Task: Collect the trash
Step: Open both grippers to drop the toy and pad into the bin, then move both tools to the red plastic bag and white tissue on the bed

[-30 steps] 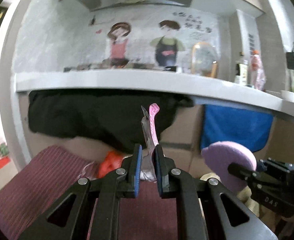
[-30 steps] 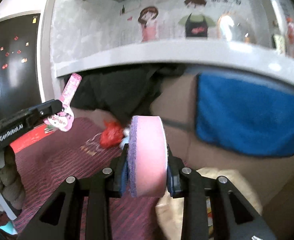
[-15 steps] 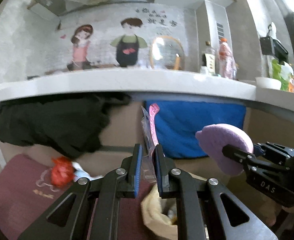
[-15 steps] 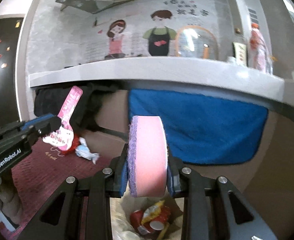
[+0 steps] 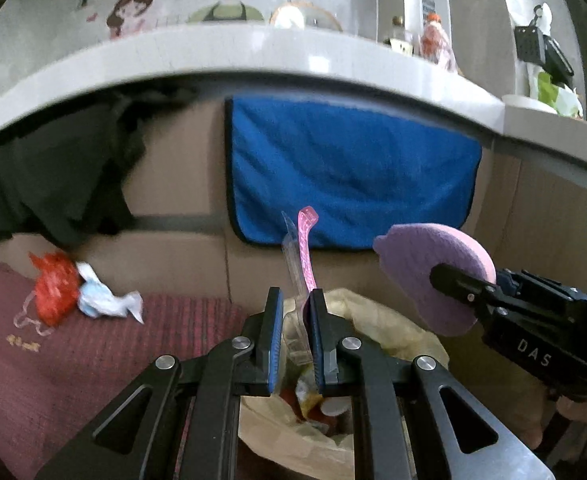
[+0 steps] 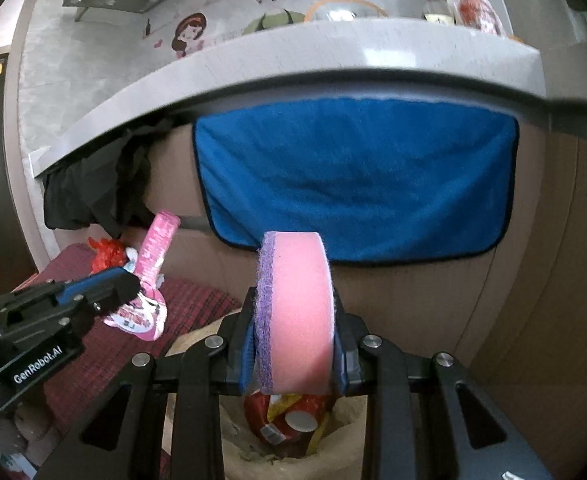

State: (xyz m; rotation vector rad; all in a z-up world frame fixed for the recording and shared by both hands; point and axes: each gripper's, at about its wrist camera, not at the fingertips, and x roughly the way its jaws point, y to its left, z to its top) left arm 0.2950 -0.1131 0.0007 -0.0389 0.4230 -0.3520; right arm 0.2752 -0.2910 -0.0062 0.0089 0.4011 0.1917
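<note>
The left tool (image 5: 295, 336) is built of matte black angular arms with triangular cut-outs, fastened by round silver screws, and is faced with blue pads (image 5: 276, 340) on the inner sides. White lettering "GenRobot.AI" is printed on its body. The right tool (image 6: 293, 344) is made alike, black with blue pads; "DAS" is marked in white on its side.
</note>
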